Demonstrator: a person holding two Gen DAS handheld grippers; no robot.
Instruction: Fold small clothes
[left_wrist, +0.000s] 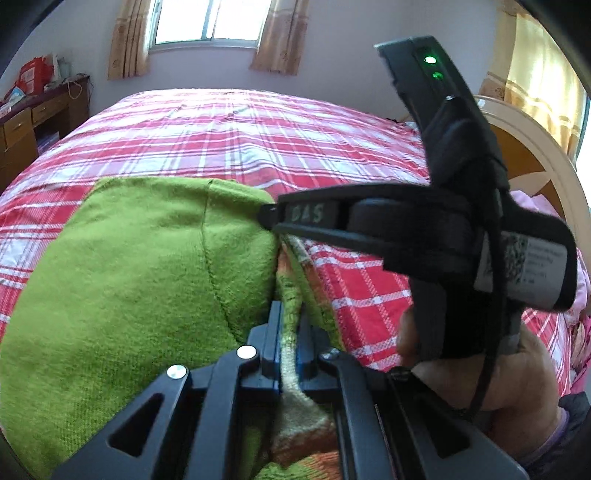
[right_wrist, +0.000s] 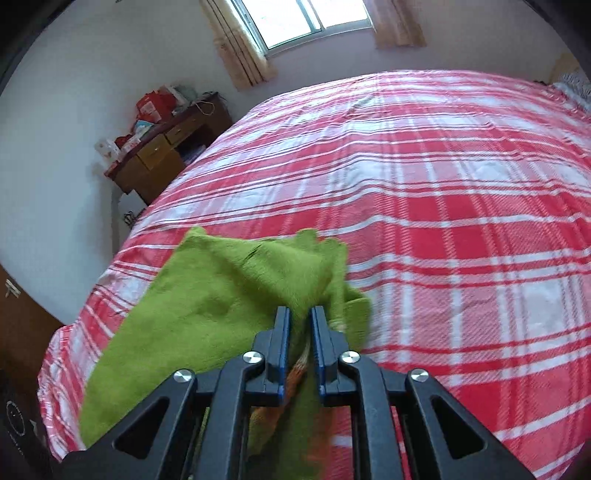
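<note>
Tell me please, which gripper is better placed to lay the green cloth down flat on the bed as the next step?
Neither alone, probably. The left gripper and the right gripper are each shut on an edge of the green cloth, which hangs over the plaid bed. They should lower it together; left has more fabric spread before it.

A home bedroom: plaid-covered bed (right_wrist: 424, 206), curtained window (left_wrist: 205, 22), cluttered wooden desk (right_wrist: 162, 155).

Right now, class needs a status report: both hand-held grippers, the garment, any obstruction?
Left hand-held gripper shut on green garment. Right hand-held gripper shut on same garment. Garment partly draped on plaid bed. Nothing in the way.
</note>
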